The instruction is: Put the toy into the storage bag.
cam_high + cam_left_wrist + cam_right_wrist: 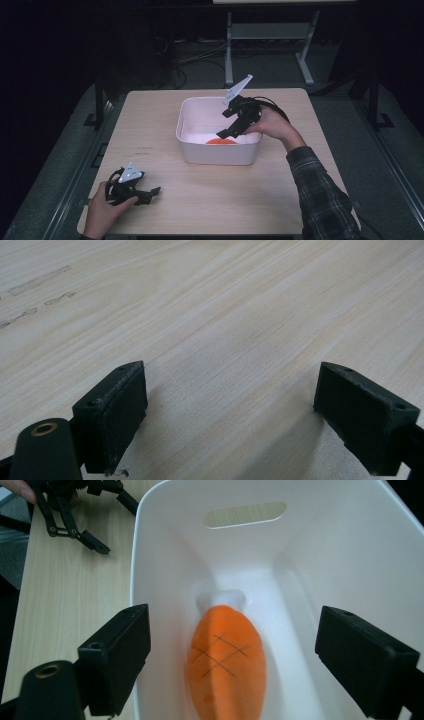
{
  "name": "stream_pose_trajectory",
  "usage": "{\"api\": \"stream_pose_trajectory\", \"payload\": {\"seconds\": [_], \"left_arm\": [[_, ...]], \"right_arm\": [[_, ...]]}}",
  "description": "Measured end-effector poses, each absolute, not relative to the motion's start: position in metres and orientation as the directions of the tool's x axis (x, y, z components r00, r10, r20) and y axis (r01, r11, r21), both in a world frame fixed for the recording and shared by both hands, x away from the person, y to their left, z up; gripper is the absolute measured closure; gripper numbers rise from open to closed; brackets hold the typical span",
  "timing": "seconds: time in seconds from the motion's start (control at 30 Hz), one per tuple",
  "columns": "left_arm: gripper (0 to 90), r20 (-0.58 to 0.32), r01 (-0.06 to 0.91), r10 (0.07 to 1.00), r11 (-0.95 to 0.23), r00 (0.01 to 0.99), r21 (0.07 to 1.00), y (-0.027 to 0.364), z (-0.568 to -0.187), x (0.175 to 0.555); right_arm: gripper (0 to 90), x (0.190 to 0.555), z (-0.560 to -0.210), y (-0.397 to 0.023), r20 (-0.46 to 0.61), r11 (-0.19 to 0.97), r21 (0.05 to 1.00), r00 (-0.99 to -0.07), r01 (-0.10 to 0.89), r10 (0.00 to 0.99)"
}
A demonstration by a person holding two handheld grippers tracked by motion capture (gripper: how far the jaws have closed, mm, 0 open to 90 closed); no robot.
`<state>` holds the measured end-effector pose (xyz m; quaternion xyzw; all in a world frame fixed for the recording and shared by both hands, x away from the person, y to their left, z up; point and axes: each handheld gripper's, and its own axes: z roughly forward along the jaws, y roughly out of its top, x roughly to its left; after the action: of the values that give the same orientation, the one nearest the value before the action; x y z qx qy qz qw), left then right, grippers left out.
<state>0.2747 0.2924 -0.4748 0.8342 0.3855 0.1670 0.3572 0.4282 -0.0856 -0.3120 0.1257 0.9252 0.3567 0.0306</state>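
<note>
One white bin (pixel 218 148) sits on one wooden counter (pixel 210 192); one orange plush toy (pixel 227 665) lies inside it. Two grippers: the left gripper (pixel 150 192) and the right gripper (pixel 226 131), each with two black jaws

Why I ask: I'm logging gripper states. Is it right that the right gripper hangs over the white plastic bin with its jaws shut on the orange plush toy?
Not quite. The right gripper does hang over the white plastic bin, but its jaws are open, apart on either side of the orange plush toy lying on the bin's floor, as the right gripper view shows.
</note>
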Motion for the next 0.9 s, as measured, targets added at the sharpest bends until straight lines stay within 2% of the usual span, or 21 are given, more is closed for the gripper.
{"api": "stream_pose_trajectory", "payload": {"seconds": [0.5,0.9], "left_arm": [[13.1,0.004,0.524,0.762,-0.448,0.647,0.724,0.292,-0.475,0.275],[13.0,0.006,0.523,0.761,-0.452,0.649,0.722,0.293,-0.475,0.275]], "right_arm": [[11.8,0.403,-0.302,-0.151,0.032,0.61,0.738,-0.917,0.289,0.397],[10.2,0.378,-0.314,-0.195,0.04,0.543,0.768,-0.873,0.338,0.486]]}}
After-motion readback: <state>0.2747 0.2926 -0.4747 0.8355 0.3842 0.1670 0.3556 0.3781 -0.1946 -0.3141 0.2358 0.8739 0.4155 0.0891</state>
